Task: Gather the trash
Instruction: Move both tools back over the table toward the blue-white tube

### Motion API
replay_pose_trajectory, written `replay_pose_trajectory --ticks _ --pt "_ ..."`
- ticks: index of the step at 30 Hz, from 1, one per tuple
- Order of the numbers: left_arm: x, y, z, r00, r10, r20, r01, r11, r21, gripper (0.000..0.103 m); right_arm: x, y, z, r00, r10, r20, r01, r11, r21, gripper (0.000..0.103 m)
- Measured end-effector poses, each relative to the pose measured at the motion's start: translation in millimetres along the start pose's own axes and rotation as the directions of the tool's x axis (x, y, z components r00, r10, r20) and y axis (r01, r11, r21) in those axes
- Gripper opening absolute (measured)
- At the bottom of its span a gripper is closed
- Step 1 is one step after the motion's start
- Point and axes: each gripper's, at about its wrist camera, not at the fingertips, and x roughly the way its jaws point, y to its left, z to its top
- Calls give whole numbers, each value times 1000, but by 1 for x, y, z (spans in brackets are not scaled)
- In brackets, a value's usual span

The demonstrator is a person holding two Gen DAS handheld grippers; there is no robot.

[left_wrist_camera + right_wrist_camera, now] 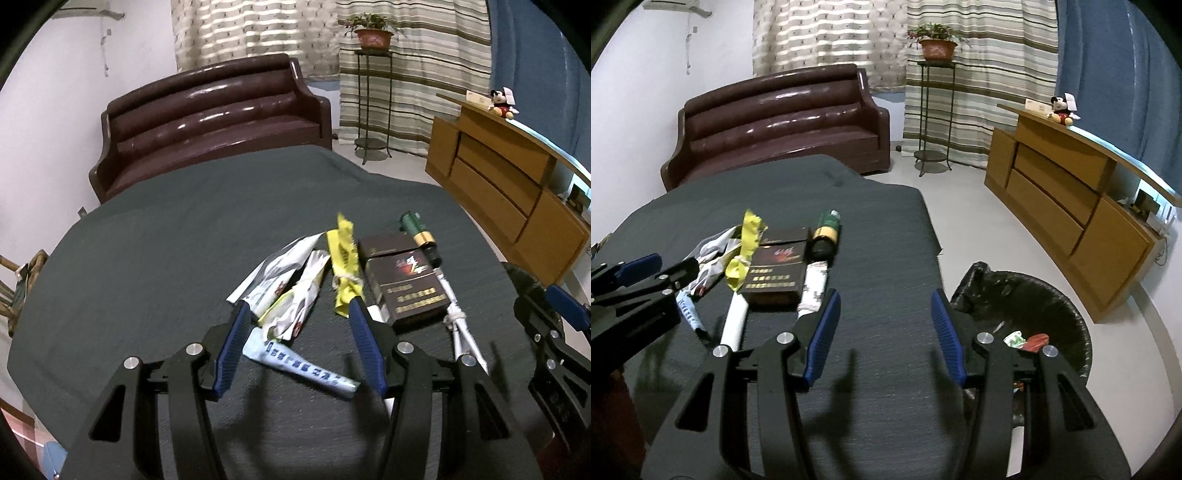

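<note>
Dark cloth-covered bench (pixel 147 258) carries the litter | black-lined trash bin (pixel 1052 295) stands beside it | stiff cigarette box (pixel 402 280): grip its long sides | crinkled wrapper (pixel 295 306), light, slippery: pinch mid-body | left gripper (pixel 295 306) agape around it, right gripper (pixel 882 301) wide, empty.

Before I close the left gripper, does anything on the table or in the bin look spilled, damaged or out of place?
Nothing is spilled or broken. The wrappers, cigarette box and bottle lie in one loose pile on the table. The bin stands upright beside it, holding scraps.
</note>
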Motion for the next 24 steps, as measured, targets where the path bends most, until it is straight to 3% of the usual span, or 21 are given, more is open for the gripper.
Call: replay_pose_trajectory --ticks 16,24 --pt "19 25 -27 991 -35 -127 31 999 -30 55 9 11 -6 999 12 -33 -13 1000 -10 50" --pt "17 38 -33 991 -34 -132 29 999 -36 55 13 11 -8 999 22 -43 -22 1000 -4 50"
